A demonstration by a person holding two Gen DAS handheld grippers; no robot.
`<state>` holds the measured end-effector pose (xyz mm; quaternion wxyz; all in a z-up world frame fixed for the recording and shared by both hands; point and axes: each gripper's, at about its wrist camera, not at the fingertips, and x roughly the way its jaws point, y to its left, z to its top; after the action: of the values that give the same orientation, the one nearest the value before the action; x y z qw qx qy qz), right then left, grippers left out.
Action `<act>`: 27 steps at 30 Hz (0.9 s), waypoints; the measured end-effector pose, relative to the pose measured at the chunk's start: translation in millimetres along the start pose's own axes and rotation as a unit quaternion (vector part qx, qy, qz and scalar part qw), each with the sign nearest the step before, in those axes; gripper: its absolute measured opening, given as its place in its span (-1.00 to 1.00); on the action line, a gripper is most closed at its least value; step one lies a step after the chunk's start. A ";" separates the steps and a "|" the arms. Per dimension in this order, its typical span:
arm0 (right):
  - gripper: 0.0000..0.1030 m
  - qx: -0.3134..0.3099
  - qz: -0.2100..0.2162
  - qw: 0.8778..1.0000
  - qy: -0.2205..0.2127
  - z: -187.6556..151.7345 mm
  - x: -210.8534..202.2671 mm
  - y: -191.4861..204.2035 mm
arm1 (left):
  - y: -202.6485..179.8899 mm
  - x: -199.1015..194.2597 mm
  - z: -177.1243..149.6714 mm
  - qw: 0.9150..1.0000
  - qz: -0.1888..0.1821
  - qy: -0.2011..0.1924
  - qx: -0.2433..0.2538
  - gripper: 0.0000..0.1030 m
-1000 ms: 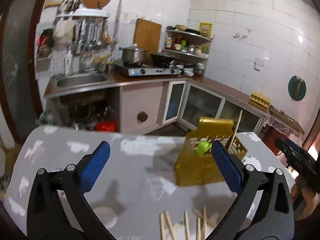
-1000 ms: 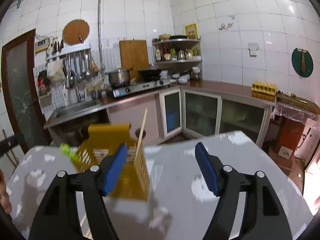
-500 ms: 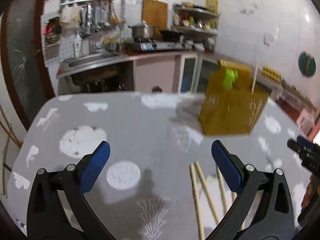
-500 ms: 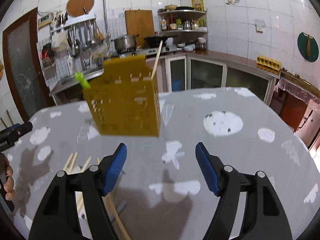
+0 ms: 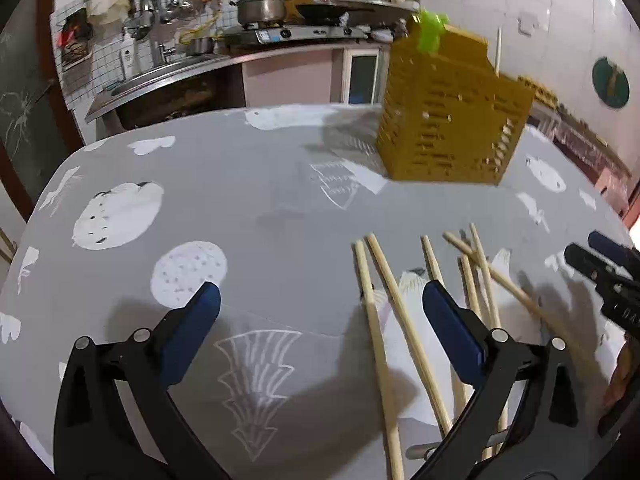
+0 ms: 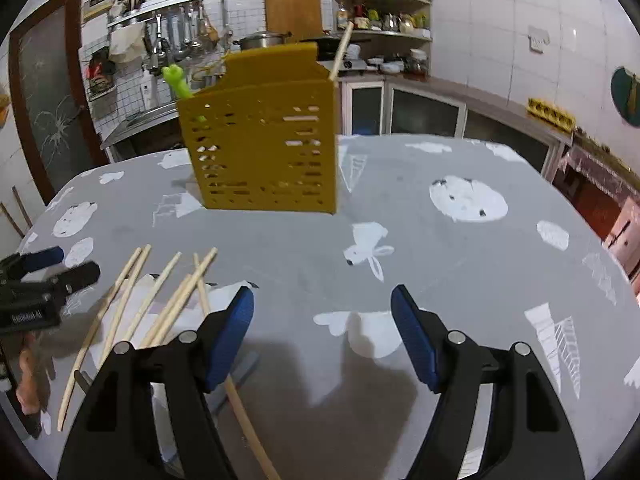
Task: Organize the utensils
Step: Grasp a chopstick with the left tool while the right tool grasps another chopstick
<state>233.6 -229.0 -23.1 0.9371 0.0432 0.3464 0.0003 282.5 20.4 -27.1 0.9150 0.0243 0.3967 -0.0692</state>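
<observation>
A yellow slotted utensil holder (image 5: 448, 120) (image 6: 264, 136) stands upright on the grey table, with a green-handled utensil (image 6: 180, 82) and one chopstick (image 6: 340, 50) sticking out of it. Several wooden chopsticks (image 5: 400, 320) (image 6: 160, 296) lie loose on the cloth nearer me. My left gripper (image 5: 320, 304) hovers open just left of the pile, its right finger over the sticks. My right gripper (image 6: 322, 308) stands open right of the pile, with nothing between its blue pads. Each gripper shows at the edge of the other's view.
The grey tablecloth (image 6: 460, 248) with white prints covers the whole table. Behind it run a kitchen counter with a sink (image 5: 160, 76), a stove and pot (image 5: 260, 8), and shelves (image 6: 380, 20). A person's hand (image 6: 28, 376) holds the left gripper.
Both grippers have sunk toward the table and tipped downward. The holder has moved up in the views and the loose chopsticks now lie close under the fingers. Jaws stay equally wide.
</observation>
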 end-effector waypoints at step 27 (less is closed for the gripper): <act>0.35 -0.080 0.020 0.994 0.068 -0.9 31.8 48.6 | -8.5 42.3 20.6 0.998 -0.022 0.065 0.002 -0.88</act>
<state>258.6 -179.6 -40.5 0.9114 -0.0254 0.4076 0.0502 324.8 5.4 -43.8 0.8856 0.0218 0.4553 -0.0887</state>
